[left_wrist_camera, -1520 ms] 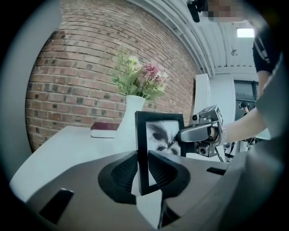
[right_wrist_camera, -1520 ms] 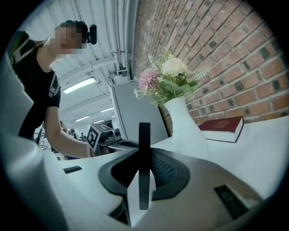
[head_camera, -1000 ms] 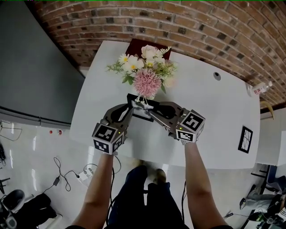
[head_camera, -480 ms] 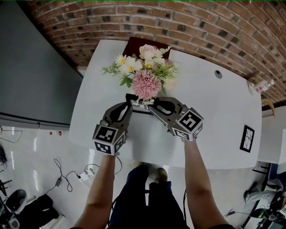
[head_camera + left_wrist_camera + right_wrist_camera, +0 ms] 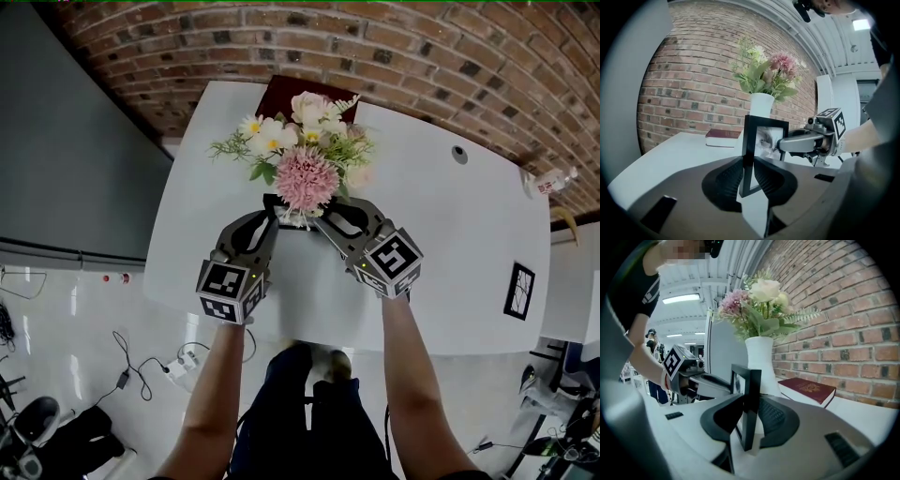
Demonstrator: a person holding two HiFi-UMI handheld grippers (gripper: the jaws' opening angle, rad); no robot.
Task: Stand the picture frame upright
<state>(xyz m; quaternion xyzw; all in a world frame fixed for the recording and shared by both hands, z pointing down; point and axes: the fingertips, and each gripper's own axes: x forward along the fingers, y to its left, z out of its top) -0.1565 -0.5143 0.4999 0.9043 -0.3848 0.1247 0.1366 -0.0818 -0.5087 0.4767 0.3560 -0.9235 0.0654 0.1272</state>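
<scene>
A black picture frame [image 5: 298, 226] stands upright on the white table [image 5: 441, 244], just in front of the vase of flowers. My left gripper [image 5: 272, 217] is shut on its left edge; in the left gripper view the ribbed pads [image 5: 765, 174] press both faces of the frame [image 5: 765, 140]. My right gripper [image 5: 323, 225] has the opposite edge of the frame [image 5: 751, 399] between its jaws, which are opening, and the pads sit beside the edge without squeezing it. The flowers hide most of the frame in the head view.
A white vase [image 5: 761, 105] with a bouquet [image 5: 307, 173] stands right behind the frame. A dark red book [image 5: 291, 94] lies by the brick wall. A second small frame [image 5: 516, 291] lies at the table's right edge, a bottle [image 5: 548, 185] farther back.
The frame has tipped from leaning back to upright and moved nearer the vase. Both grippers followed it forward; the right one's jaws have spread a little.
</scene>
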